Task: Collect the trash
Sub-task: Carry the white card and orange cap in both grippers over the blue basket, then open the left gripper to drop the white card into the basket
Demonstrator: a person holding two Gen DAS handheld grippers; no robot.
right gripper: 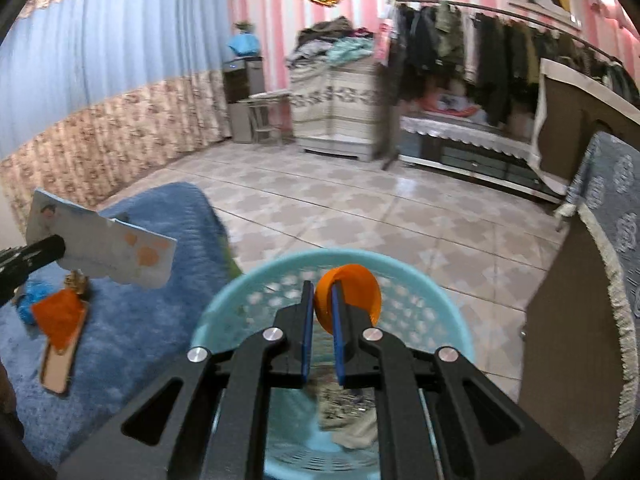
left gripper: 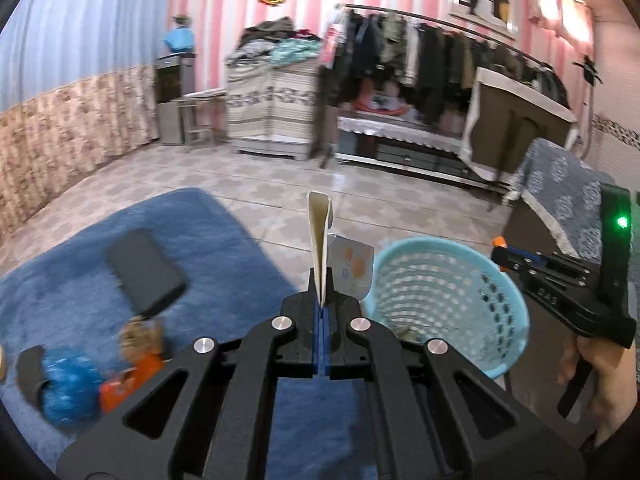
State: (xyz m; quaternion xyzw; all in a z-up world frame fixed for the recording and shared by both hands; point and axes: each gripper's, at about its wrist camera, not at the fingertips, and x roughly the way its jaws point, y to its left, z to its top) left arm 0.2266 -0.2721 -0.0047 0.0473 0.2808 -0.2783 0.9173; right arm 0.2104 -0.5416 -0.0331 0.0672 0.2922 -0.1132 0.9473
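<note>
Left gripper [left gripper: 322, 300]: jaws closed tight on a folded paper wrapper [left gripper: 320, 236], which stands upright from the fingertips; a printed flap with orange dots hangs off it toward 3 o'clock. In the right wrist view the same wrapper [right gripper: 100, 248] is seen side-on at 9 o'clock, pinched at its left end by the black fingertips.

Right gripper [right gripper: 320, 312]: jaws closed on an orange cap-like piece [right gripper: 352, 292], held on edge between the blue pads, a narrow gap kept between the pads by the piece. In the left wrist view this gripper [left gripper: 500, 250] is seen at 3 o'clock, with a hand [left gripper: 600, 384] wrapped round its handle; only a bit of orange shows at its tip.

Light blue basket [right gripper: 420, 276]: perforated plastic, standing on the tiled floor [right gripper: 360, 208] just beside the blue rug [left gripper: 220, 240]. In the right wrist view it lies directly beneath the orange piece; crumpled trash is seen at its bottom. In the left wrist view the basket [left gripper: 452, 292] sits at 4 o'clock of the wrapper, close by.

Left on the rug, toward 8 o'clock in the left wrist view: a dark flat case [left gripper: 144, 276], a blue crumpled bag [left gripper: 68, 392], an orange packet [left gripper: 132, 376]. Blurred; finer detail cannot be told.

Background at 12 o'clock: a rail of hanging clothes [left gripper: 420, 48], pink striped wall.
</note>
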